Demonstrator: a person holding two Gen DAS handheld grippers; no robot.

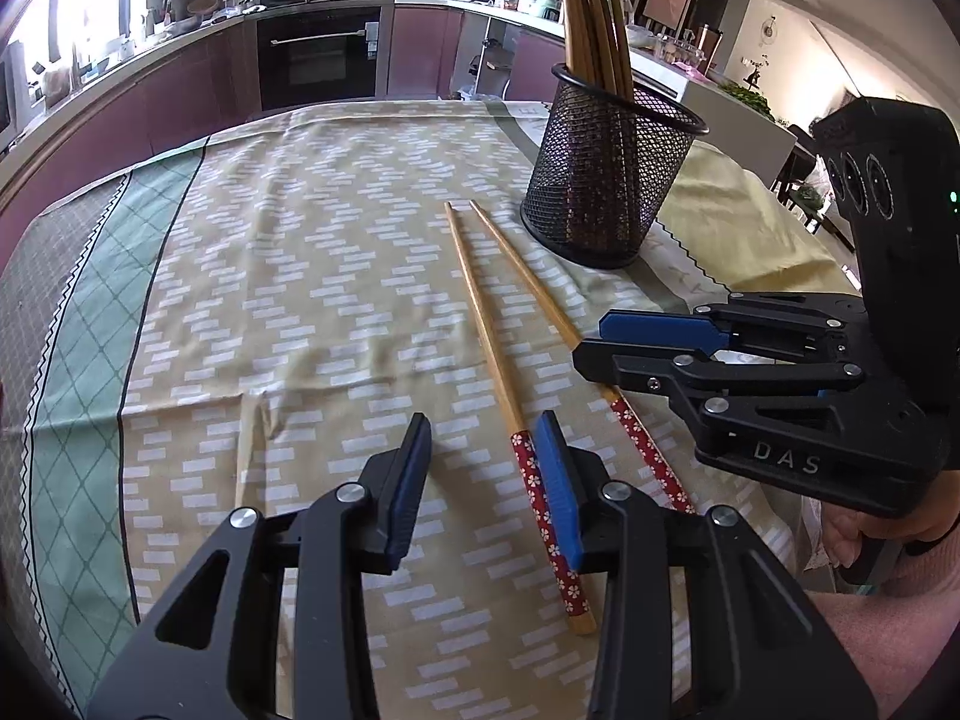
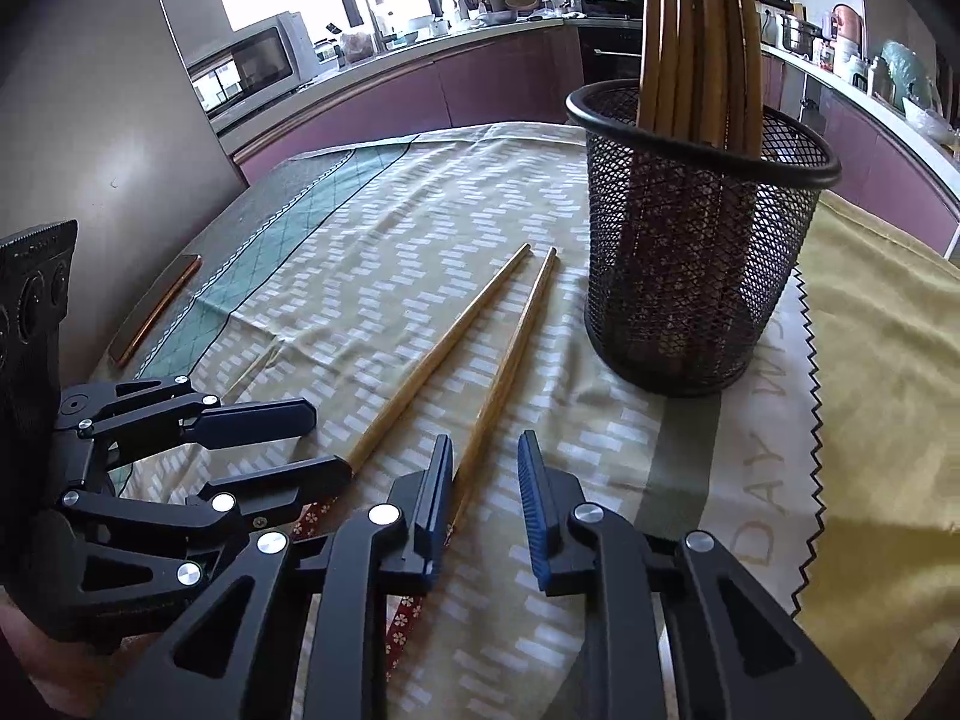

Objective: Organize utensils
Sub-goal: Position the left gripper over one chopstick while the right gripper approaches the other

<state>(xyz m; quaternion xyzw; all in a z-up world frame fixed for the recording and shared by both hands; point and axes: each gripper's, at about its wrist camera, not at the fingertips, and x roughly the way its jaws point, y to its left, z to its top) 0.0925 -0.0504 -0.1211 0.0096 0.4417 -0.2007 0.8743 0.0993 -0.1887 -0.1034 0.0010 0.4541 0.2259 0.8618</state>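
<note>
Hovering low over the tablecloth (image 1: 312, 276), both grippers sit at the handle ends of two loose chopsticks.

Left gripper (image 1: 483, 483): jaws spread, nothing pinched. The left chopstick (image 1: 489, 336) passes just inside its right pad, its red floral handle under that finger. No pad contact visible.

Right gripper (image 2: 483, 504): jaws narrower but still apart, not pinching. The right chopstick (image 2: 510, 354) runs along the inner face of its left pad; looks lined up to close on the shaft just above the red wrap. No earlier view, so contact there is unclear.

Both sticks lie flat, near-parallel, tips pointing away toward the holder, so each hand can likely take one without crossing.

Further back: black mesh holder (image 2: 702, 252) stands upright on the cloth, just beyond the tips, already holding a bundle of brown chopsticks (image 2: 696, 42) standing on end. Judged destination for the two loose ones.

Beyond: kitchen counter and oven (image 1: 318, 54).
</note>
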